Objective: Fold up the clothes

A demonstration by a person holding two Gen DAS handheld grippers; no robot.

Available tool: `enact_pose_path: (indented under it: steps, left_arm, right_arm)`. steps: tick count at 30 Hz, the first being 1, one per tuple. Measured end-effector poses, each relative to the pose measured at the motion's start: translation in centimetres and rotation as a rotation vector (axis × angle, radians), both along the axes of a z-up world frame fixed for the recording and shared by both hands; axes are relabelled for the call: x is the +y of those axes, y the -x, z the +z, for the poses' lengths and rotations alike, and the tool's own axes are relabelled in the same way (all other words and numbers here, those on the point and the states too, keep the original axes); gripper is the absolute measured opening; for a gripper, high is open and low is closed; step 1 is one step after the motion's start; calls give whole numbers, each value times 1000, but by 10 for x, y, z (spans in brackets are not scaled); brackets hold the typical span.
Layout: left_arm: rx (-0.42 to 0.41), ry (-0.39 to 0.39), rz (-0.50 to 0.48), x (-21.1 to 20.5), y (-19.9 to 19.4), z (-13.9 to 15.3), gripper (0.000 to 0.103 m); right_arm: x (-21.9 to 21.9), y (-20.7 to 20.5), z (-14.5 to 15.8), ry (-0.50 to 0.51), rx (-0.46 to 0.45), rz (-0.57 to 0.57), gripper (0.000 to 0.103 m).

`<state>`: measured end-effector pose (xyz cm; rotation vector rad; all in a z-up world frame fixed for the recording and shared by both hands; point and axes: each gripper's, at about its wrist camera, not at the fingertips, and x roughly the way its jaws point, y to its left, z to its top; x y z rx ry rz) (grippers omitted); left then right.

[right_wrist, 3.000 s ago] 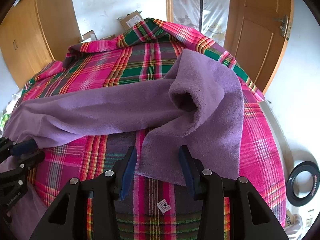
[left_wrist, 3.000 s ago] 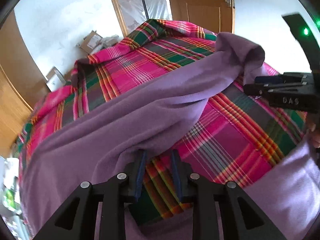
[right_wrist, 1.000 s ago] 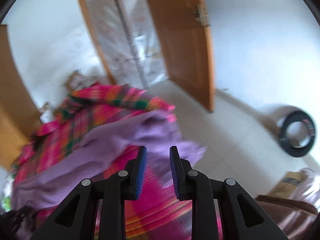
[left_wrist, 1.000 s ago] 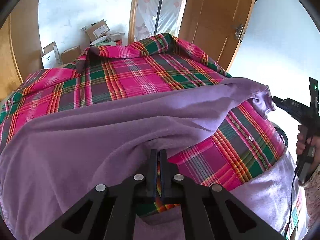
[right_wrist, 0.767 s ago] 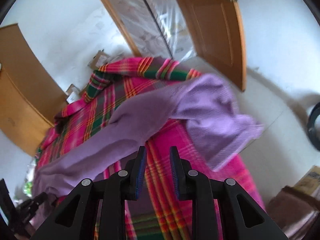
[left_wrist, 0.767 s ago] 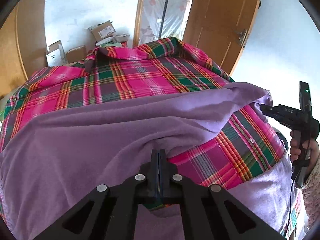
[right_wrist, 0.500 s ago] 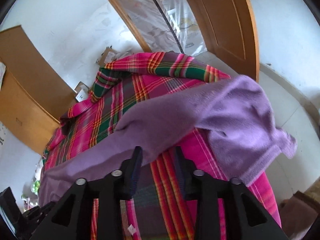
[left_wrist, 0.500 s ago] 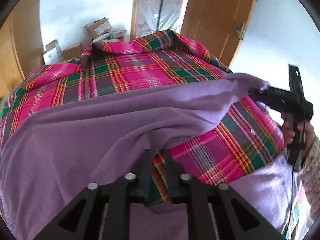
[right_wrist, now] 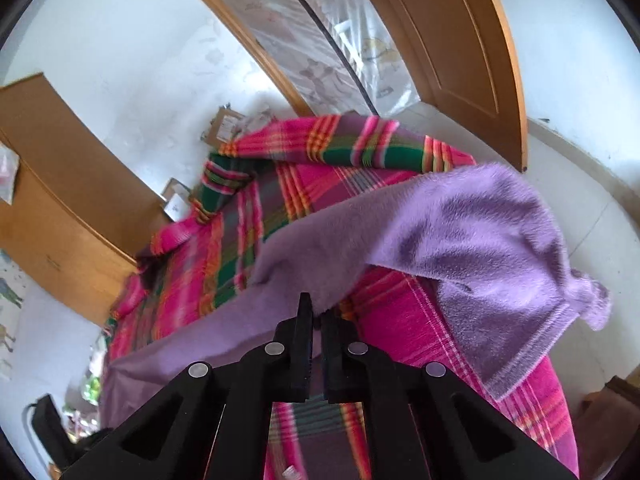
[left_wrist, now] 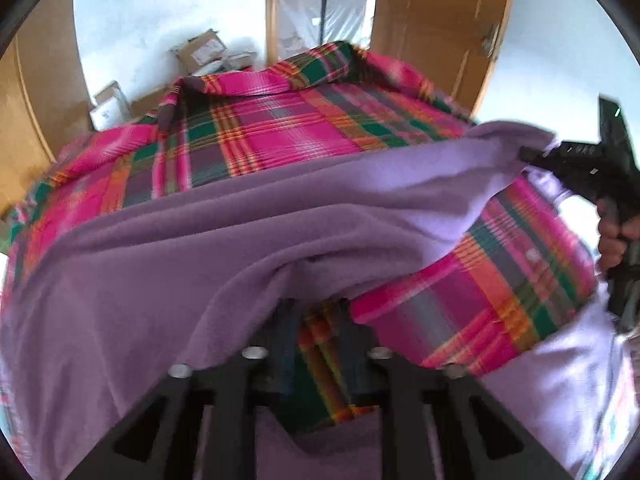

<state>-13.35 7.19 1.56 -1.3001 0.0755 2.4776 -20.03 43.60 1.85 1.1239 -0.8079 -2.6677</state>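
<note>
Purple garment (left_wrist: 224, 240), fleecy, lies strung across the near half of the plaid bed (left_wrist: 272, 120), from the left edge to the right corner, far half of the bed bare. Left side: left gripper (left_wrist: 316, 332) sits at the near edge with its jaws clearly apart, plaid showing in the gap; a hem bulge of the garment drapes over the left finger, but nothing looks pinched, so I read it as wide open and empty, though the frame is blurred. Middle: the cloth sags between the two ends in one long loose fold, not flat. Right side: right gripper (right_wrist: 316, 332) has its jaws nearly closed on the garment's near edge, a thin slit left, cloth pinched at the tips; a sleeve or corner flap (right_wrist: 520, 280) hangs free past the bed's right edge over the floor. In the left wrist view a hand (left_wrist: 612, 236) holds that gripper at the raised right corner. Risks, as judgement: with only one end held, a pull to the right would likely drag the whole garment off line or bunch it; the shallow tip pinch on thick fleece could slip; the dangling flap could fold under or slide to the floor; the left gripper could catch the plaid cover instead of the hem if it closes where it is.
</note>
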Motion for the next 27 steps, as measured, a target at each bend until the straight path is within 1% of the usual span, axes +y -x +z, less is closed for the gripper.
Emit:
enact_pose_path:
  steps: [2, 4, 6, 9, 11, 13, 14, 15, 18, 19, 20, 22, 24, 27]
  left_arm:
    - [13, 1, 16, -5, -3, 4, 0]
    - [21, -27, 19, -11, -7, 11, 0]
    - [26, -46, 20, -16, -12, 17, 0]
    - [37, -40, 11, -19, -16, 22, 0]
    - [37, -13, -2, -16, -18, 22, 2]
    - [36, 27, -13, -11, -19, 18, 12]
    - [32, 37, -17, -9, -18, 15, 21]
    - [21, 38, -17, -9, -16, 12, 26]
    - [27, 85, -13, -4, -15, 7, 27]
    - [32, 102, -29, -1, -16, 7, 28]
    - [38, 115, -49, 3, -17, 7, 32]
    - [63, 143, -98, 13, -20, 6, 33]
    - [60, 148, -120, 20, -19, 4, 33]
    - [62, 162, -128, 27, -15, 1, 33]
  right_arm:
    - [2, -6, 8, 0, 18, -5, 4]
    - [4, -11, 14, 8, 20, -14, 4]
    - [6, -17, 19, 44, 26, -19, 4]
    - [11, -27, 27, 75, 44, -38, 4]
    - [14, -32, 33, 83, 60, -51, 4]
    - [17, -36, 38, 79, 76, -75, 3]
    - [18, -35, 39, 73, 75, -84, 4]
    - [19, -34, 40, 67, 74, -98, 4]
    - [20, -27, 43, 50, 69, -108, 3]
    - [21, -22, 42, 51, 62, -115, 4]
    - [21, -17, 42, 53, 55, -122, 4]
    - [20, -8, 44, 42, 53, -141, 4]
    - [18, -2, 47, 44, 55, -152, 4]
    - [13, 6, 53, 19, 63, -155, 4]
